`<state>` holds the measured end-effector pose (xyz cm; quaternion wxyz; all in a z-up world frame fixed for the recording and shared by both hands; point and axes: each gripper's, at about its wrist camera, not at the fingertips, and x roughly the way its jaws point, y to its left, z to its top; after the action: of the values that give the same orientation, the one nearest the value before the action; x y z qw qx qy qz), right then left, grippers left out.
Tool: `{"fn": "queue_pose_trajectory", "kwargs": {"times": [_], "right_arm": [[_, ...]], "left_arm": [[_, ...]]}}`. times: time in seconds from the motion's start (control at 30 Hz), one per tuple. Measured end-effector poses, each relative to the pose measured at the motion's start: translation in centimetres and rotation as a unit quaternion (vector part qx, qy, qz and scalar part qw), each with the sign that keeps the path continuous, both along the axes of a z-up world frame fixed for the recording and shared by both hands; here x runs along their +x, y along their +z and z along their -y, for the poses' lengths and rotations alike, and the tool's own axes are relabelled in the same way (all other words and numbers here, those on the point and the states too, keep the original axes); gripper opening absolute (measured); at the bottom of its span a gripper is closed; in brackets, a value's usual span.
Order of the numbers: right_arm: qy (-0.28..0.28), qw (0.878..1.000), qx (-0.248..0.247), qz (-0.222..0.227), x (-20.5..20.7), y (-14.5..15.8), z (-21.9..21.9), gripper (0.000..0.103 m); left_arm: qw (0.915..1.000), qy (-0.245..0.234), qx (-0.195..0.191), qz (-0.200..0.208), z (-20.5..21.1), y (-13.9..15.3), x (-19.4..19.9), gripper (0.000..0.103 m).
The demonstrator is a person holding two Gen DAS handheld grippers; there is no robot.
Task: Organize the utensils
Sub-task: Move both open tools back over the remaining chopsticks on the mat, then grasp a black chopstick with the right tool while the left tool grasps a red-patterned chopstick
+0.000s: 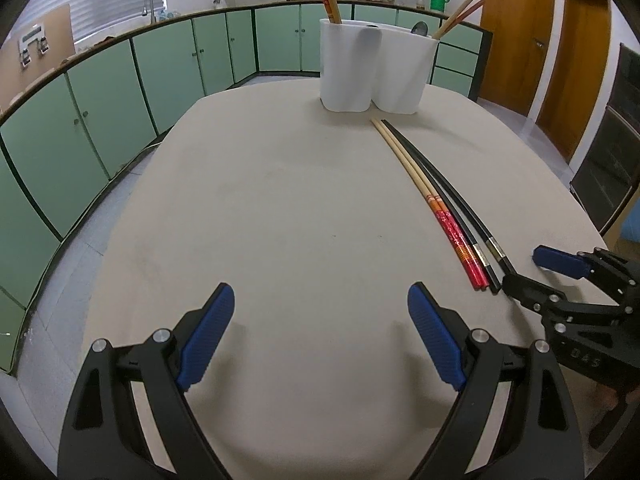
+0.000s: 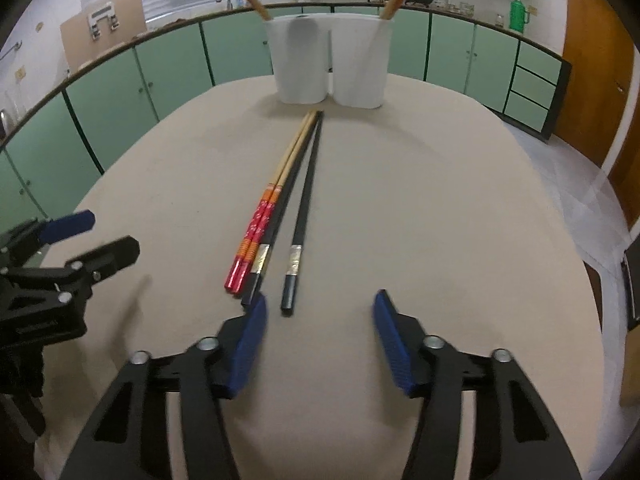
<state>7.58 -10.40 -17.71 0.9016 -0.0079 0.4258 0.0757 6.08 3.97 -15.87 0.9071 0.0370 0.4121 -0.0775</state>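
- Right wrist view: right gripper (image 2: 320, 312), fingers spread wide, empty, low over the table's (image 2: 440, 208) near edge, just short of the chopstick butts.
- Red-handled chopsticks (image 2: 262, 224) and black chopsticks (image 2: 306, 196): flat on the table, side by side, tips toward the far edge.
- White utensil holder (image 2: 330, 60): upright at the far edge, chopsticks in both compartments.
- Left wrist view: left gripper (image 1: 320, 312), fingers spread, empty, near edge.

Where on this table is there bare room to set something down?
Bare beige table lies left of the red-and-bamboo chopsticks, ahead of the open left tool. It is crowded around the black chopsticks, white two-compartment holder and open right tool.
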Motion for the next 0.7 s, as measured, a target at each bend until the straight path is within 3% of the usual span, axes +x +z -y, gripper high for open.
{"fn": "queue_pose_trajectory", "kwargs": {"times": [0.07,0.13,0.17,0.7], "right_arm": [[0.007,1.0,0.0,0.001,0.1,0.1,-0.3,0.027],[0.012,1.0,0.001,0.002,0.2,0.1,-0.6,0.017],[0.014,1.0,0.002,0.002,0.1,0.1,-0.6,0.007],[-0.032,0.999,0.025,-0.002,-0.4,0.1,4.2,0.006]], "left_arm": [[1.0,0.0,-0.002,0.0,0.0,0.1,0.0,0.086],[1.0,-0.001,-0.005,-0.001,0.2,0.1,0.1,0.086],[1.0,-0.003,-0.006,-0.001,0.4,0.1,0.2,0.086],[0.9985,-0.051,-0.019,-0.012,5.5,-0.7,0.8,0.086]]}}
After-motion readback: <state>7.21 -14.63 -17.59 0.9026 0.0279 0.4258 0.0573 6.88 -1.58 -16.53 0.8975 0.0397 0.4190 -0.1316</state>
